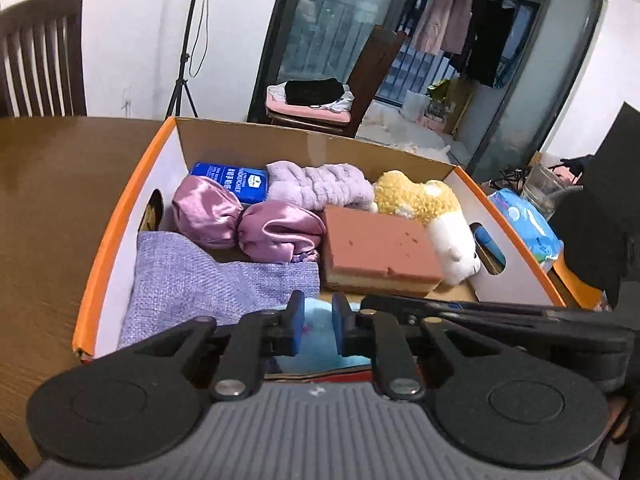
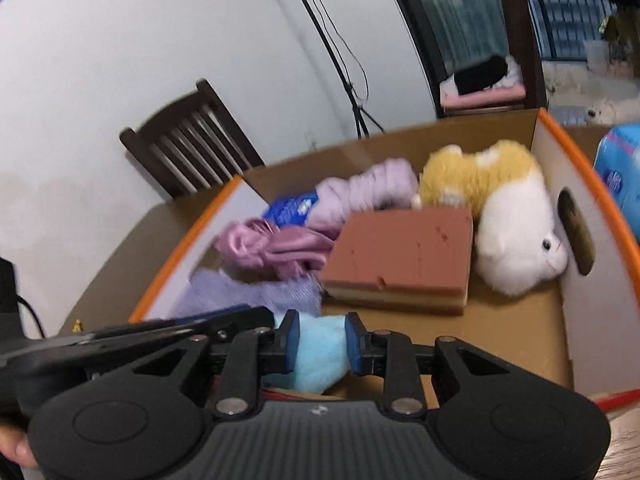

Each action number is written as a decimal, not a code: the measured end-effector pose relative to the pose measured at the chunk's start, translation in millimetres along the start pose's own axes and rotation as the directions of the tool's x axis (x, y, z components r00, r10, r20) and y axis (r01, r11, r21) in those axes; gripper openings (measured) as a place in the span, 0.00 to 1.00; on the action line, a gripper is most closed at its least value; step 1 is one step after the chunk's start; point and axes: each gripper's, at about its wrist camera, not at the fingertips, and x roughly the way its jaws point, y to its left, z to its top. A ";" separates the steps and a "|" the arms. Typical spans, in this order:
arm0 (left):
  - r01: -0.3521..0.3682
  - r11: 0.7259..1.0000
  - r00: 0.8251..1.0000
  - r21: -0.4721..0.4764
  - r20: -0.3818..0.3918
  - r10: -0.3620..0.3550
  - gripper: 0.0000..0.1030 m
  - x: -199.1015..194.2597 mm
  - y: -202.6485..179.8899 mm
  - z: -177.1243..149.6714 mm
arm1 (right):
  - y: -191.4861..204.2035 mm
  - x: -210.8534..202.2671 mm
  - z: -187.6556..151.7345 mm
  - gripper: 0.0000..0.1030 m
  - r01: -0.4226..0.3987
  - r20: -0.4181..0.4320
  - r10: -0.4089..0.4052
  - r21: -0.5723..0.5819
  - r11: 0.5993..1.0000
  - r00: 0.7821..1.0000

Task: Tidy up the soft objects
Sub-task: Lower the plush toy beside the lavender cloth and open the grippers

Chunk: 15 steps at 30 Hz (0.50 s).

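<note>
Left wrist view, near to far.

1. Left gripper [image 1: 316,322]: black linkage, blue pads, jaws nearly closed with a narrow gap; light blue fuzzy plush cloth [image 1: 316,336] shows behind the gap, contact cannot be told.
2. Right gripper [image 2: 322,338]: same build, jaws clenched on the light blue cloth [image 2: 320,354], pads touching it on both sides, at the near end of the box.
3. Open cardboard box with orange rim and white side walls [image 1: 114,216], standing on the brown wooden desk [image 1: 52,184]. Contents:
   - lavender woven cloth [image 1: 200,284], near left corner, flat;
   - reddish-brown sponge block with a tan underlayer [image 1: 376,256], centre right;
   - pink-purple satin pouch, cinched at the middle [image 1: 244,224], left of the sponge;
   - white and yellow plush animal [image 1: 432,216], against the right wall, head toward the oval hand hole;
   - pale lilac fluffy ribbed cloth [image 1: 316,186], far side;
   - blue printed packet [image 1: 232,180], far left, partly beneath the lilac cloth.
4. Blue and white plastic packet [image 1: 528,224], outside the right wall.
5. Dark wooden slat-back chair [image 1: 40,60], beyond the desk.
</note>
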 end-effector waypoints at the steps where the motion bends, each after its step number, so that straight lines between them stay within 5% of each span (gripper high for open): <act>1: 0.002 1.000 1.000 0.003 0.001 -0.002 0.15 0.6 -0.4 -0.3 | 1.1 2.6 0.9 0.19 0.014 -0.002 -0.014 -0.006 1.000 1.000; 4: 0.025 1.000 1.000 -0.008 0.018 -0.025 0.18 -4.1 2.8 -2.1 | 2.1 5.0 0.3 0.19 0.022 0.001 -0.022 -0.016 1.000 1.000; 7: 0.043 0.999 0.998 -0.003 0.036 -0.043 0.30 -21.1 1.2 1.5 | 3.3 -10.8 2.9 0.20 0.013 0.034 -0.012 -0.020 1.000 0.999; 15: 0.055 0.998 0.982 0.034 0.177 -0.061 0.30 -124.4 -12.9 7.2 | 25.5 -116.0 14.1 0.22 0.043 0.186 -0.027 -0.081 0.996 0.982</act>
